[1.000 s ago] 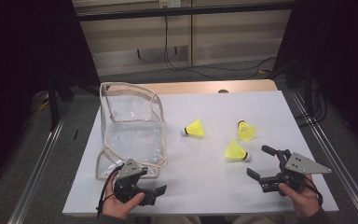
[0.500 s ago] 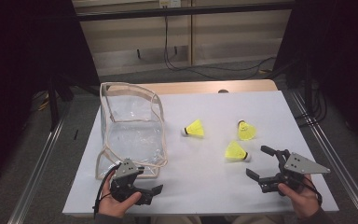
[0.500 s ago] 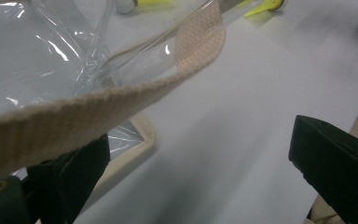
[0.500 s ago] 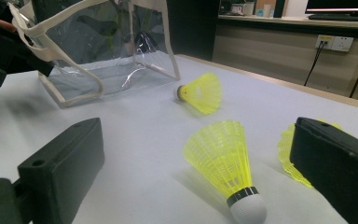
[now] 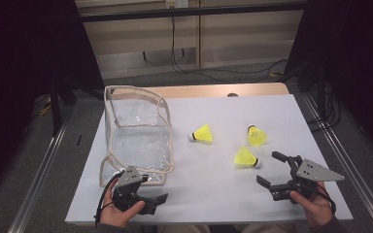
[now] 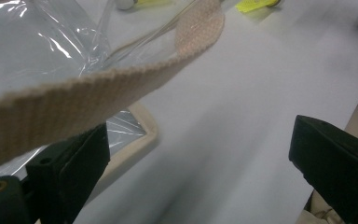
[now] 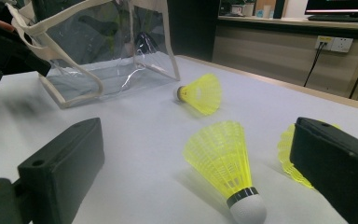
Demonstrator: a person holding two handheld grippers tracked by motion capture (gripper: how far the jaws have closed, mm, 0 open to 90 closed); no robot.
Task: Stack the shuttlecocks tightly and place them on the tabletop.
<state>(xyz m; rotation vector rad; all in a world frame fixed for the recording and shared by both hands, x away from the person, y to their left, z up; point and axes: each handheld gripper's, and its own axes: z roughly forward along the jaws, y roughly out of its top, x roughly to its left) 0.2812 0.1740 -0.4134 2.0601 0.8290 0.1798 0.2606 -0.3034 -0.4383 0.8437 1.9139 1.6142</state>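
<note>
Bare table [image 5: 213, 174] lies open between both grippers; 3 shuttlecocks [image 5: 246, 158] and a clear bag [image 5: 136, 131] block farther back.

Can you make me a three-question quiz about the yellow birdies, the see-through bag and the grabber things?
1. Where is the clear bag?
A. left part of the table
B. right part
C. on the floor

2. How many yellow shuttlecocks lie on the table?
A. one
B. three
C. five

3. How is the right gripper?
A. open
B. shut on a shuttlecock
C. inside the bag

Answers:
1 A, it stands left of the shuttlecocks.
2 B, one, two, three.
3 A, its fingers stand apart, holding nothing.
</note>
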